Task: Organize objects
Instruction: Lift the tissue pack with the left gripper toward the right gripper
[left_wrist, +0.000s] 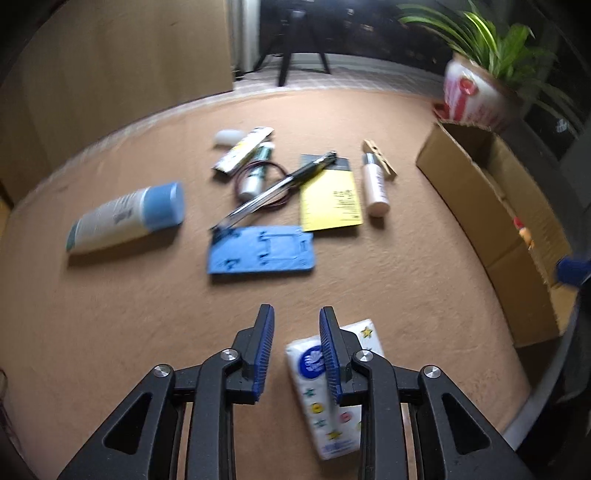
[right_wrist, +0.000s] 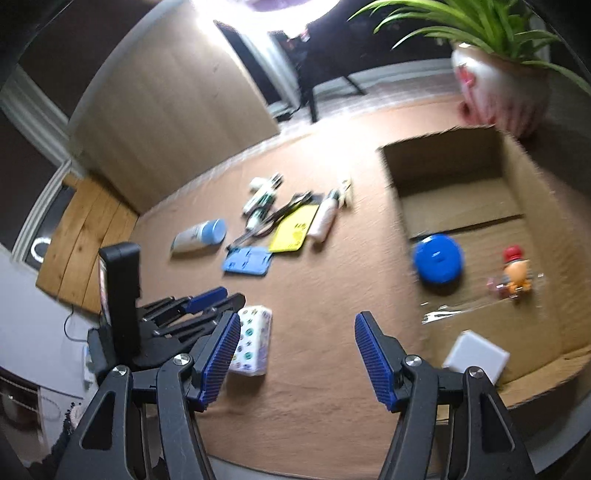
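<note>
My left gripper (left_wrist: 296, 325) is open and empty, low over the tan mat, with a white tissue pack (left_wrist: 328, 387) under its right finger. Beyond it lie a blue flat holder (left_wrist: 260, 250), a yellow card (left_wrist: 330, 201), a pen (left_wrist: 273, 192), a white-and-blue bottle (left_wrist: 127, 218), a cream tube (left_wrist: 375, 186) and a clothespin (left_wrist: 380, 158). My right gripper (right_wrist: 293, 332) is open and empty above the mat. The cardboard box (right_wrist: 524, 177) at its right holds a blue round lid (right_wrist: 437, 258), a small toy figure (right_wrist: 515, 275) and a white block (right_wrist: 476, 356). The left gripper (right_wrist: 207, 295) shows beside the tissue pack (right_wrist: 251, 339).
A potted plant (left_wrist: 476, 88) stands behind the box (left_wrist: 491, 206). A tripod (left_wrist: 295, 44) stands on the floor beyond the mat. A wooden panel (right_wrist: 166, 122) is at the back left. The round table's edge (right_wrist: 554, 391) curves near the box.
</note>
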